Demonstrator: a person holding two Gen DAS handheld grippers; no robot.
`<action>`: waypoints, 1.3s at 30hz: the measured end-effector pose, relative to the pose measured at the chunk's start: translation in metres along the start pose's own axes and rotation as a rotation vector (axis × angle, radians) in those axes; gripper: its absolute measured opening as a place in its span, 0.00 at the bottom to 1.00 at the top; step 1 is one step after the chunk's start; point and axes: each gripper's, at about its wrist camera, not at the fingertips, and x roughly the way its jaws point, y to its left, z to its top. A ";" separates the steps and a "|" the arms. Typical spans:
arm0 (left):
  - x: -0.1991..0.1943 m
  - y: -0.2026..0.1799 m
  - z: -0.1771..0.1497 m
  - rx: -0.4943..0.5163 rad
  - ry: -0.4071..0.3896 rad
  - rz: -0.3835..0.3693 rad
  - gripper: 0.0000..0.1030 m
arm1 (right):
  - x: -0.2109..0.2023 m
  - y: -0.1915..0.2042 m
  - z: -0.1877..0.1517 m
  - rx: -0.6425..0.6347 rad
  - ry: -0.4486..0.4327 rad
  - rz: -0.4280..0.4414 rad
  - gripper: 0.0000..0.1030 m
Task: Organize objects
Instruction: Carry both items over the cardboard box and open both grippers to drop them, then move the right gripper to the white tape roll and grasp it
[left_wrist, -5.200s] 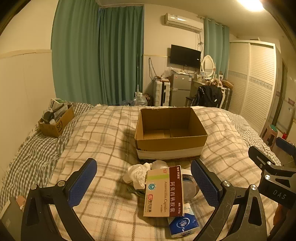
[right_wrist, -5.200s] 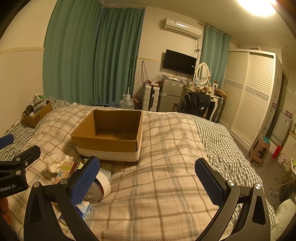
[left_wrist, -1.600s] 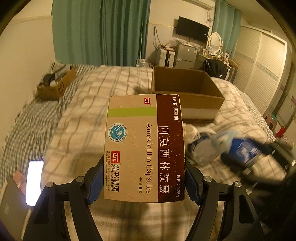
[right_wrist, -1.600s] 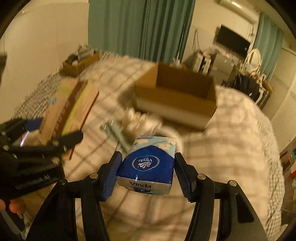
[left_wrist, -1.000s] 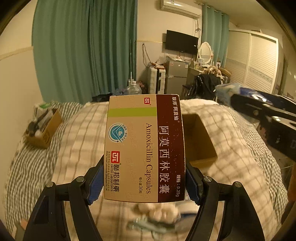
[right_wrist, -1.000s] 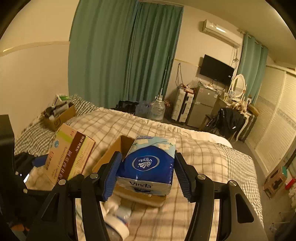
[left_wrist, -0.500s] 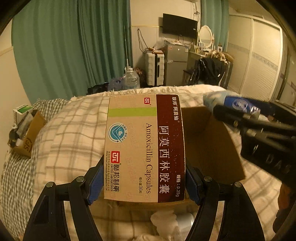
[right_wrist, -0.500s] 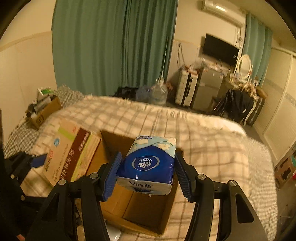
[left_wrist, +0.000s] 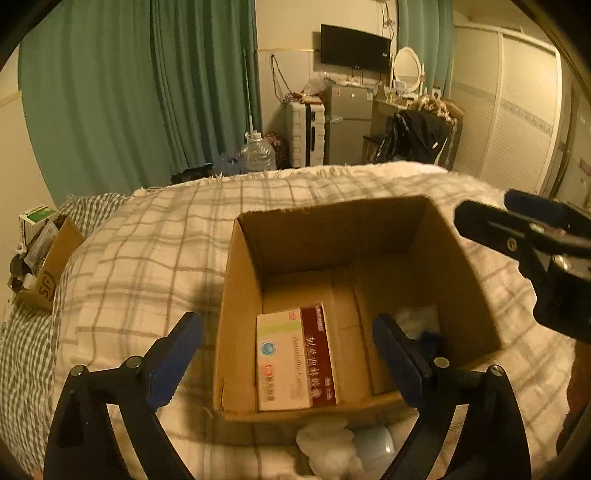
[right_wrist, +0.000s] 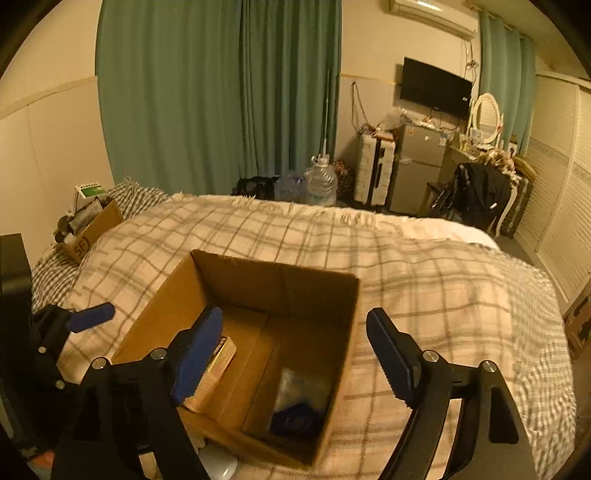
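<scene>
The open cardboard box (left_wrist: 369, 236) sits on the plaid blanket (left_wrist: 155, 258) and serves as the landmark here. Inside it, against the left wall, lies the medicine carton (left_wrist: 295, 358), cream and maroon, with Chinese characters down the maroon band; its Latin lettering is too blurred to read. At the box's right inner side lies the tissue pack (right_wrist: 297, 402), blue and pale, its printing not legible. The left gripper (left_wrist: 288, 360) hovers above the box's near edge, jaws spread wide and holding nothing. The right gripper (right_wrist: 295, 363) hangs over the box's right half, likewise wide apart and empty. Just in front of the box's near wall lie crumpled white tissues (left_wrist: 328, 448). Well to the left of it stands a small carton (left_wrist: 48, 273) marked "SF", filled with odds and ends.
</scene>
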 end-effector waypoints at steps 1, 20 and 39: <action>-0.008 0.002 0.000 -0.013 -0.004 -0.016 0.93 | -0.009 -0.001 -0.001 -0.002 -0.008 -0.016 0.81; -0.121 0.053 -0.105 -0.145 -0.040 0.064 1.00 | -0.142 0.029 -0.101 -0.040 -0.010 -0.027 0.92; -0.077 0.069 -0.159 -0.211 0.105 0.046 1.00 | -0.016 0.081 -0.144 -0.032 0.328 0.191 0.81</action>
